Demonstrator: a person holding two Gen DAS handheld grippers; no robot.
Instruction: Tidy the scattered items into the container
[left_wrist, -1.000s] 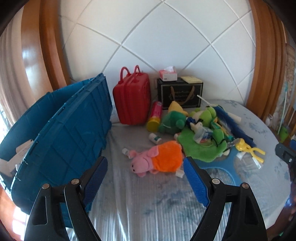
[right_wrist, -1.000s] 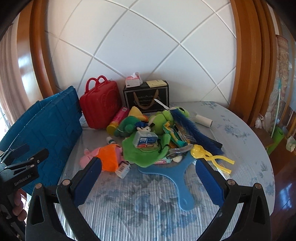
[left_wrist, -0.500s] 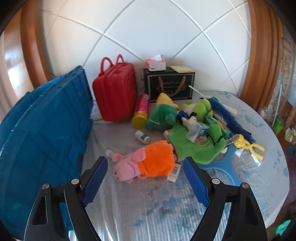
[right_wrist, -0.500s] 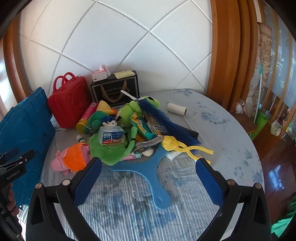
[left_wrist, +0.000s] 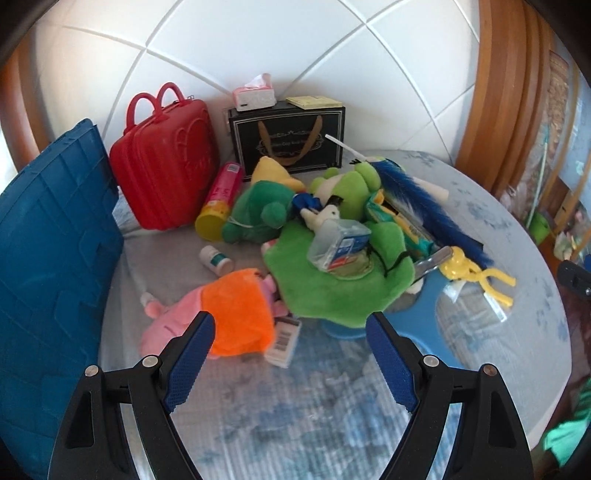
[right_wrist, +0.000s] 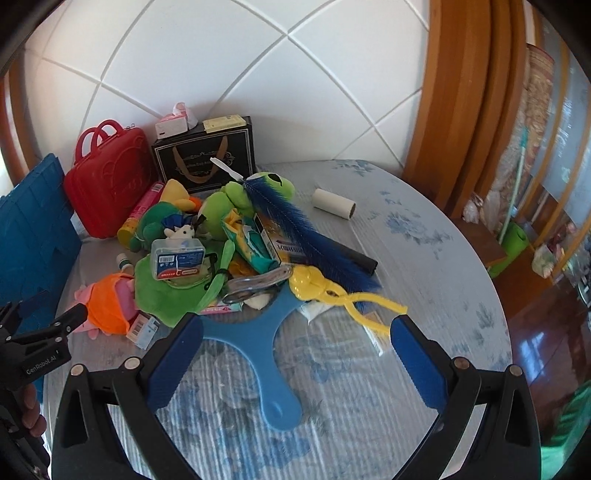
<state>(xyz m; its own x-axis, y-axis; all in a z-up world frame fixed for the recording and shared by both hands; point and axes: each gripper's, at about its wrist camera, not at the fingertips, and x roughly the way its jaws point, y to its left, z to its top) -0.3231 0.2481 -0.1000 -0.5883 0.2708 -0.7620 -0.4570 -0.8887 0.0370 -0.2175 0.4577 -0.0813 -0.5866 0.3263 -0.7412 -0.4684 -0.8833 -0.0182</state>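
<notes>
Both fingers wide open and empty: left gripper (left_wrist: 288, 354) should straddle the pink-and-orange plush pig (left_wrist: 218, 314) just ahead of its left finger, squeeze mid-body; right gripper (right_wrist: 295, 354) poised over blue plastic paddle (right_wrist: 258, 343).

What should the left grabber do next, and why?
Probably ease the left gripper down over the pink pig plush. Its jaws are open and empty, the pig lies right in front of them, apart from the heaped pile, and the blue crate stands just beside it.
</notes>
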